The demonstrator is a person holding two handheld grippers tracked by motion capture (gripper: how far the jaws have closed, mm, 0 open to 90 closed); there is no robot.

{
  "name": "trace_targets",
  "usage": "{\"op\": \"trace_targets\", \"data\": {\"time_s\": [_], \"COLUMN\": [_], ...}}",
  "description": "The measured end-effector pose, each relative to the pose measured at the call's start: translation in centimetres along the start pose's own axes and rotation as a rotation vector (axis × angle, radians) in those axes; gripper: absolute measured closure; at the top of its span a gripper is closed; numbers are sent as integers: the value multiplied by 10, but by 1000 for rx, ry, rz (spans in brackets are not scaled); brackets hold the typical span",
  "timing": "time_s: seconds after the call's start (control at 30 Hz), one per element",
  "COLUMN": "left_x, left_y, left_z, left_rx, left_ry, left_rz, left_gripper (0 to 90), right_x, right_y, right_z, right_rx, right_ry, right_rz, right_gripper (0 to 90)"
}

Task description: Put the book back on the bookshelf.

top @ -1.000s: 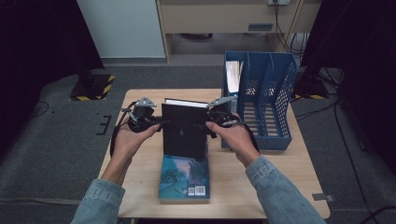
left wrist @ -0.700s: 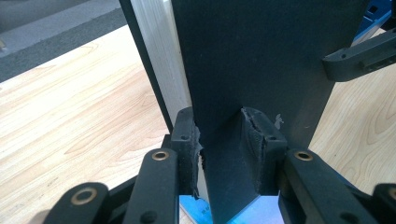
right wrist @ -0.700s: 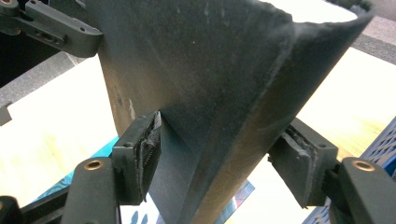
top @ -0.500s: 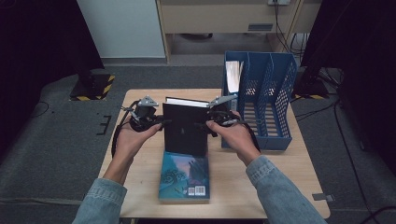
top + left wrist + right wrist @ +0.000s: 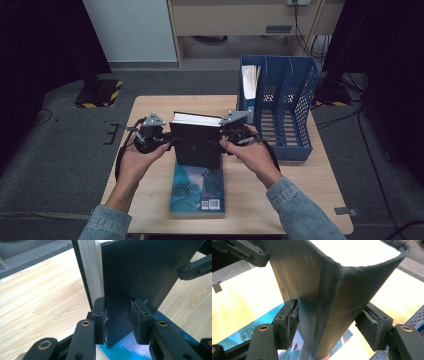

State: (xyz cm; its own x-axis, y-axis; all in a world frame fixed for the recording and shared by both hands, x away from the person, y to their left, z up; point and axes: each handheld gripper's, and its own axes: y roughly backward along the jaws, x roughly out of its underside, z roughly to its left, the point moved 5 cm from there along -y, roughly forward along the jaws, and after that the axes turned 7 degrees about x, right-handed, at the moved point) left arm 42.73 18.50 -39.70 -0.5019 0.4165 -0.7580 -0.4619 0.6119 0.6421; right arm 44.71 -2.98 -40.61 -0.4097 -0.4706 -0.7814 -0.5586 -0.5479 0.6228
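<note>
A black hardcover book [image 5: 196, 145] stood upright near the middle of the wooden table [image 5: 320, 195], held off the surface between the two grippers. Its long axis ran vertical, its white page block [image 5: 197, 119] faced up, and its broad cover faced the near edge of the table. The spine was on the right side, toward the blue file rack [image 5: 285, 107], while the open page edges were on the left.

The left gripper [image 5: 170, 144] pinched the left edge of the book. In the left gripper view its jaws stood narrow, with both pads pressed on the front cover [image 5: 140, 272] alone, and the page block [image 5: 91, 270] stood just beyond that cover. The right gripper [image 5: 219, 144] clamped the spine side. In the right gripper view its jaws stood wider apart, one pad on each cover, with the rounded spine [image 5: 329, 305] between them.

Below the held book, a second book with a blue-green illustrated cover [image 5: 197, 190] lay flat on the table, its long axis running from near to far and its barcode toward the near edge. The rack stood at the far right of the table, with a white document [image 5: 248, 82] upright in its left slot.
</note>
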Motion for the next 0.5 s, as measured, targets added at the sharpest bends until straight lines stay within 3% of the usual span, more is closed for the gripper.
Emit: {"op": "trace_targets", "data": {"time_s": [0.3,0.5], "left_x": [7,9], "left_y": [5,6], "left_z": [-7,-9], "left_rx": [5,1], "left_ry": [-12,-13], "left_rz": [-2,-11], "left_gripper": [670,669], "right_x": [1,-7], "right_y": [5,9], "right_z": [9,11], "right_rx": [-17,-54], "right_ry": [56,82], "right_rz": [19,18], "right_gripper": [316,236]}}
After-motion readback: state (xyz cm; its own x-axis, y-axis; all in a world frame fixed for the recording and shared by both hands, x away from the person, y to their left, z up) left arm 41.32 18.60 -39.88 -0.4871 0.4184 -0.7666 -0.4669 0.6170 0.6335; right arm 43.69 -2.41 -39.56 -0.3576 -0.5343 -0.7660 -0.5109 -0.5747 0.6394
